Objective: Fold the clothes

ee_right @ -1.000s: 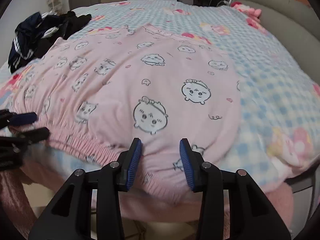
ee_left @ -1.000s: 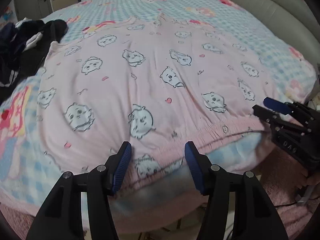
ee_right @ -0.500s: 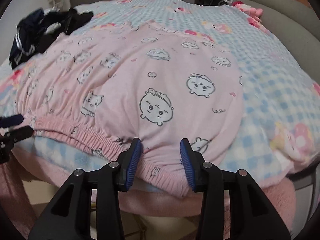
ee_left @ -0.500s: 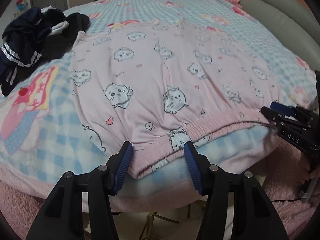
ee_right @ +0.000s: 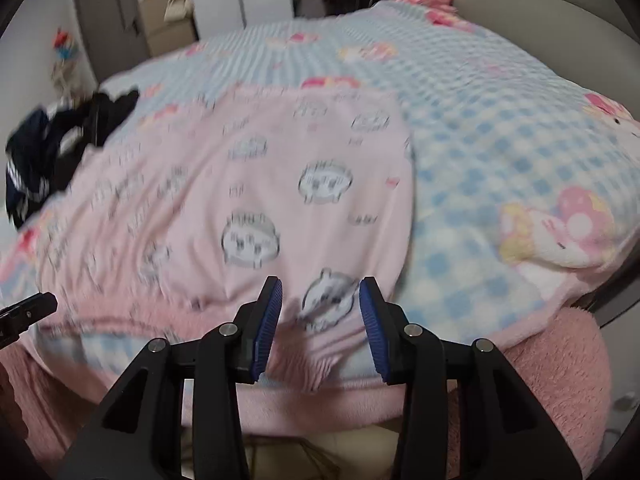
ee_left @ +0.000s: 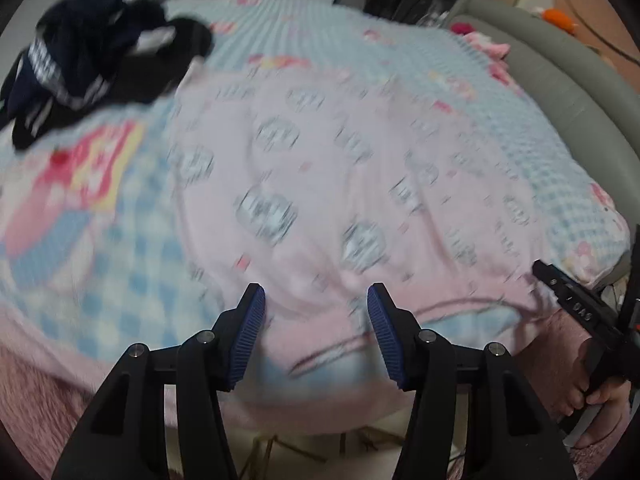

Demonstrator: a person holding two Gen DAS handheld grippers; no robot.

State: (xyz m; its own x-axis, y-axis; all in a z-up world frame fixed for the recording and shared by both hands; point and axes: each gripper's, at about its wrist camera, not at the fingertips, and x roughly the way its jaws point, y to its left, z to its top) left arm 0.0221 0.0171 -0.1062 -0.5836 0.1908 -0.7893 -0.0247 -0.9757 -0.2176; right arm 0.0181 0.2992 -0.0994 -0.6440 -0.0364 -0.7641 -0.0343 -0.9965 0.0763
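A pink garment (ee_left: 340,184) printed with small cartoon faces lies spread flat on the bed; its elastic hem hangs at the near edge. It also shows in the right wrist view (ee_right: 248,200). My left gripper (ee_left: 316,324) is open and empty, just in front of the hem near its left end. My right gripper (ee_right: 320,312) is open and empty, over the hem near the garment's right corner. The right gripper's tip also shows in the left wrist view (ee_left: 568,296). Both views are motion-blurred.
A pile of dark clothes (ee_left: 92,60) lies at the bed's far left, also in the right wrist view (ee_right: 52,148). The blue checked blanket (ee_right: 500,128) covers the bed. A grey headboard (ee_left: 560,92) curves along the right. A pink fleece edge (ee_right: 552,364) hangs below.
Both grippers have pulled back and risen slightly from the hem, still open. The garment has not moved.
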